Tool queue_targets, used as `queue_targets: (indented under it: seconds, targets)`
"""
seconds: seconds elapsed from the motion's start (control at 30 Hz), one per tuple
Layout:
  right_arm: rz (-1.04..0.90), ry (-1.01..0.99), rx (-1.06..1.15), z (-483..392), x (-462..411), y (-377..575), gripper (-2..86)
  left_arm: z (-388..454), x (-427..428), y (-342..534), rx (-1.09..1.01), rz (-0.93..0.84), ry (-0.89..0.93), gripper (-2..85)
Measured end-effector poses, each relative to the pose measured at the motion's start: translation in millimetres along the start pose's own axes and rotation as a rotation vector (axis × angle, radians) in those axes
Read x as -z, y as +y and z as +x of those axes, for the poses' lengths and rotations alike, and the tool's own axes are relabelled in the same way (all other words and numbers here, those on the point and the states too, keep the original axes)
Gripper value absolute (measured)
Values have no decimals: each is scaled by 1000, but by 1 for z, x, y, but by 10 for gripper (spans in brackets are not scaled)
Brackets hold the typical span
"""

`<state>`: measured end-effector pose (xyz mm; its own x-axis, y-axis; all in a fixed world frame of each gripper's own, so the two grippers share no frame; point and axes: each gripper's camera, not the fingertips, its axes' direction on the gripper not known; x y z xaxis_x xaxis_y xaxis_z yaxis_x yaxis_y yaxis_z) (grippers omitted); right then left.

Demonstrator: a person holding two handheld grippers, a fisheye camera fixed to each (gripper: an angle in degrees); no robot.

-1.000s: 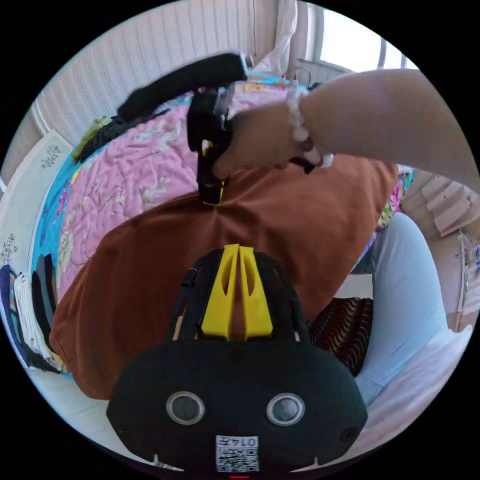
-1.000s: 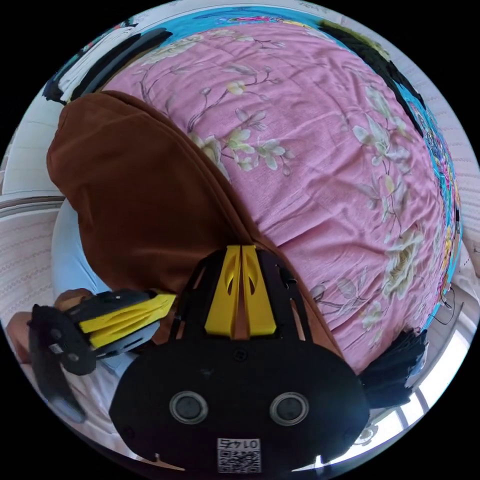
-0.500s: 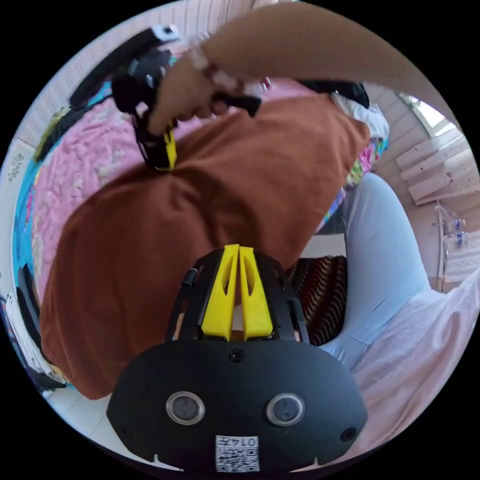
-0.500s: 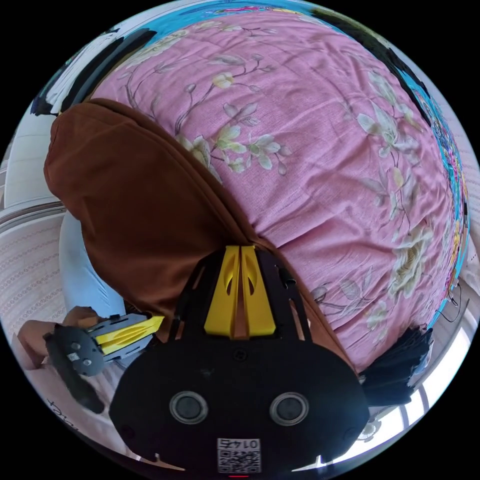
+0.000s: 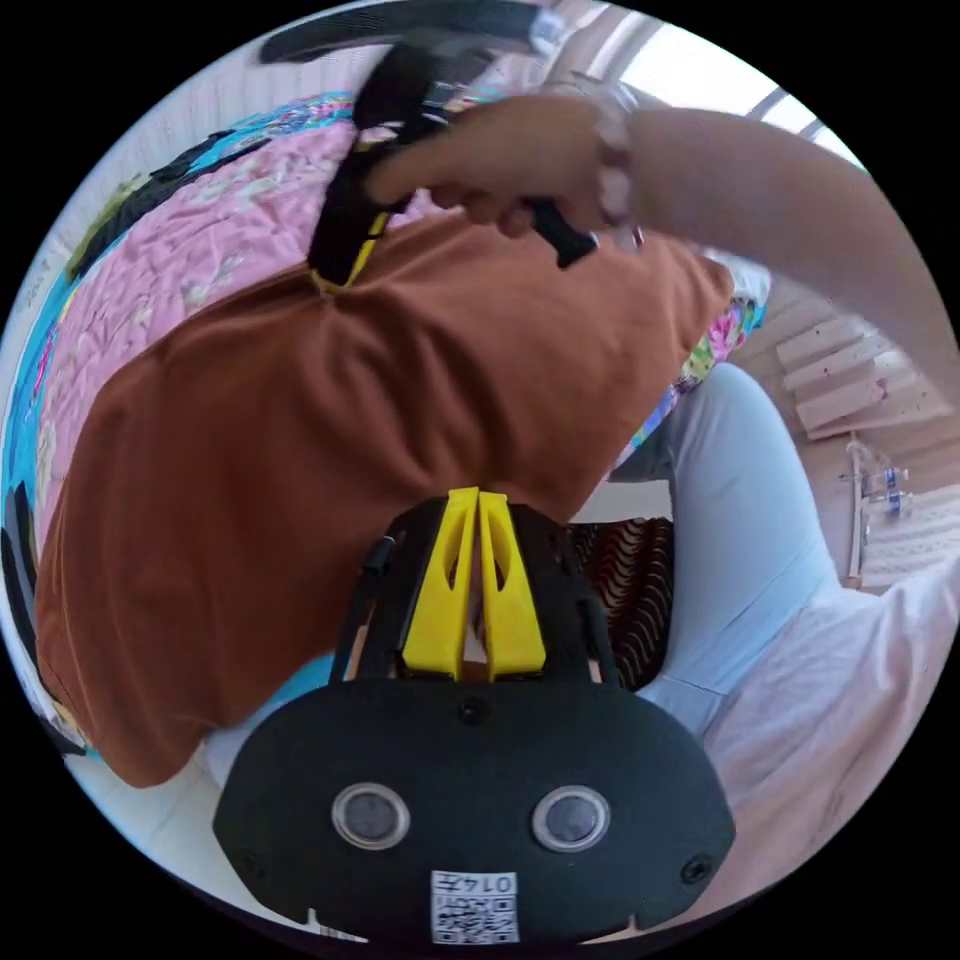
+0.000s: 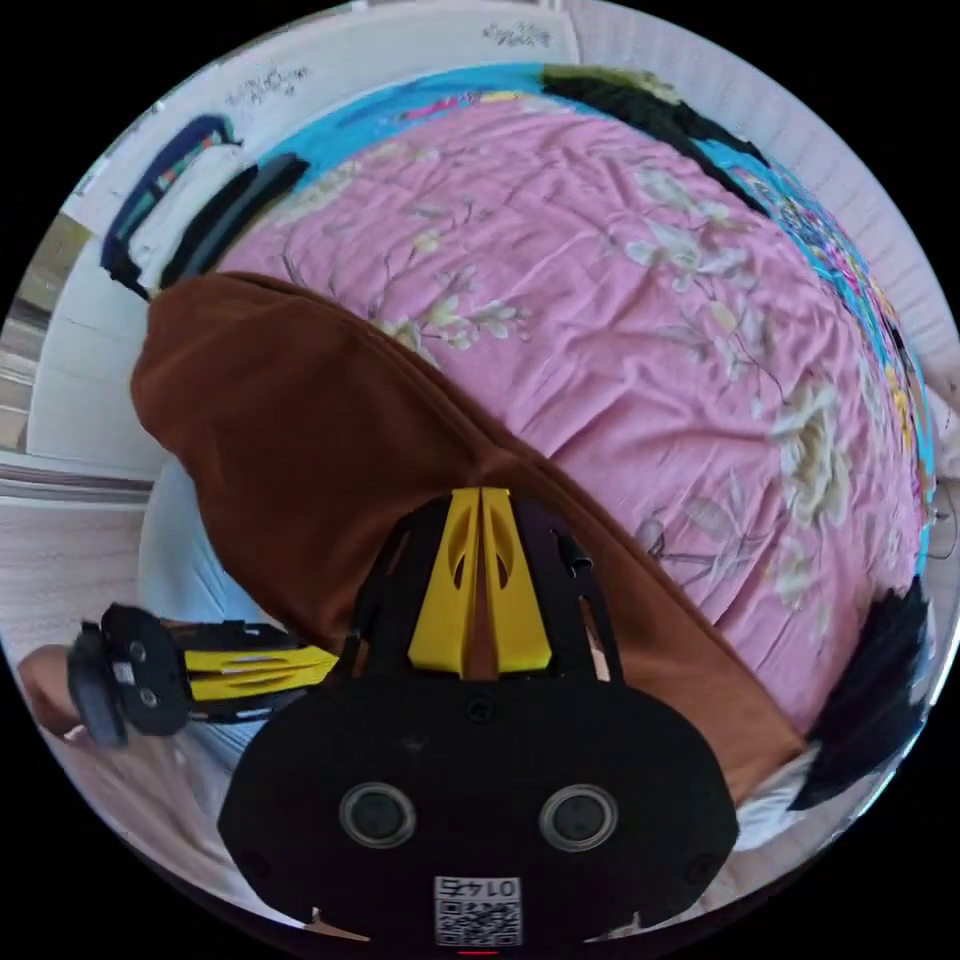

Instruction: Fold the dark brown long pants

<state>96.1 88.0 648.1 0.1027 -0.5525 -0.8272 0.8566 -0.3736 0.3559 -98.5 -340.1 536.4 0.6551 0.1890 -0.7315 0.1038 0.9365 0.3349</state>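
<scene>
Over the last second the brown pants [image 5: 300, 430] stayed pinched at two points along one edge, and the right hand-held gripper [image 5: 345, 250] swung across the left gripper view while the fabric kept its spread over the pink floral bedspread [image 6: 650, 330]. That suggested a carry or a smoothing pull, with the fold itself not yet laid down. One pair of pants lay on the bed, part overhanging its near edge. Two hand-held grippers were at work: the left hand-held gripper [image 5: 476, 500] and the right were each clenched on the cloth.
</scene>
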Motion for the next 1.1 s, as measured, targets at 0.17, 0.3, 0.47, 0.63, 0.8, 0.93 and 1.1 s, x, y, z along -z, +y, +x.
queue_targets:
  seconds: [0.17,0.3,0.47,0.63,0.8,0.93,1.1]
  targets:
    - [359,-250,-275,83,90,182,-4,10,29,20,4,149,-4,-10]
    - [445,-246,-509,139,136,344,14,40,32,11,-61,161,-4,-8]
    - [535,-70,-796,198,184,498,83,95,29,-25,-183,243,-14,9]
    - [642,-137,-1067,255,195,601,105,153,17,-83,-337,264,-89,55]
    - [706,-217,-1205,303,199,657,119,205,7,-151,-455,265,-106,69]
    - [697,-211,-1254,339,210,667,146,231,-4,-188,-492,245,-116,72]
    - [710,-340,-1298,379,206,686,89,262,-28,-251,-509,215,-120,111]
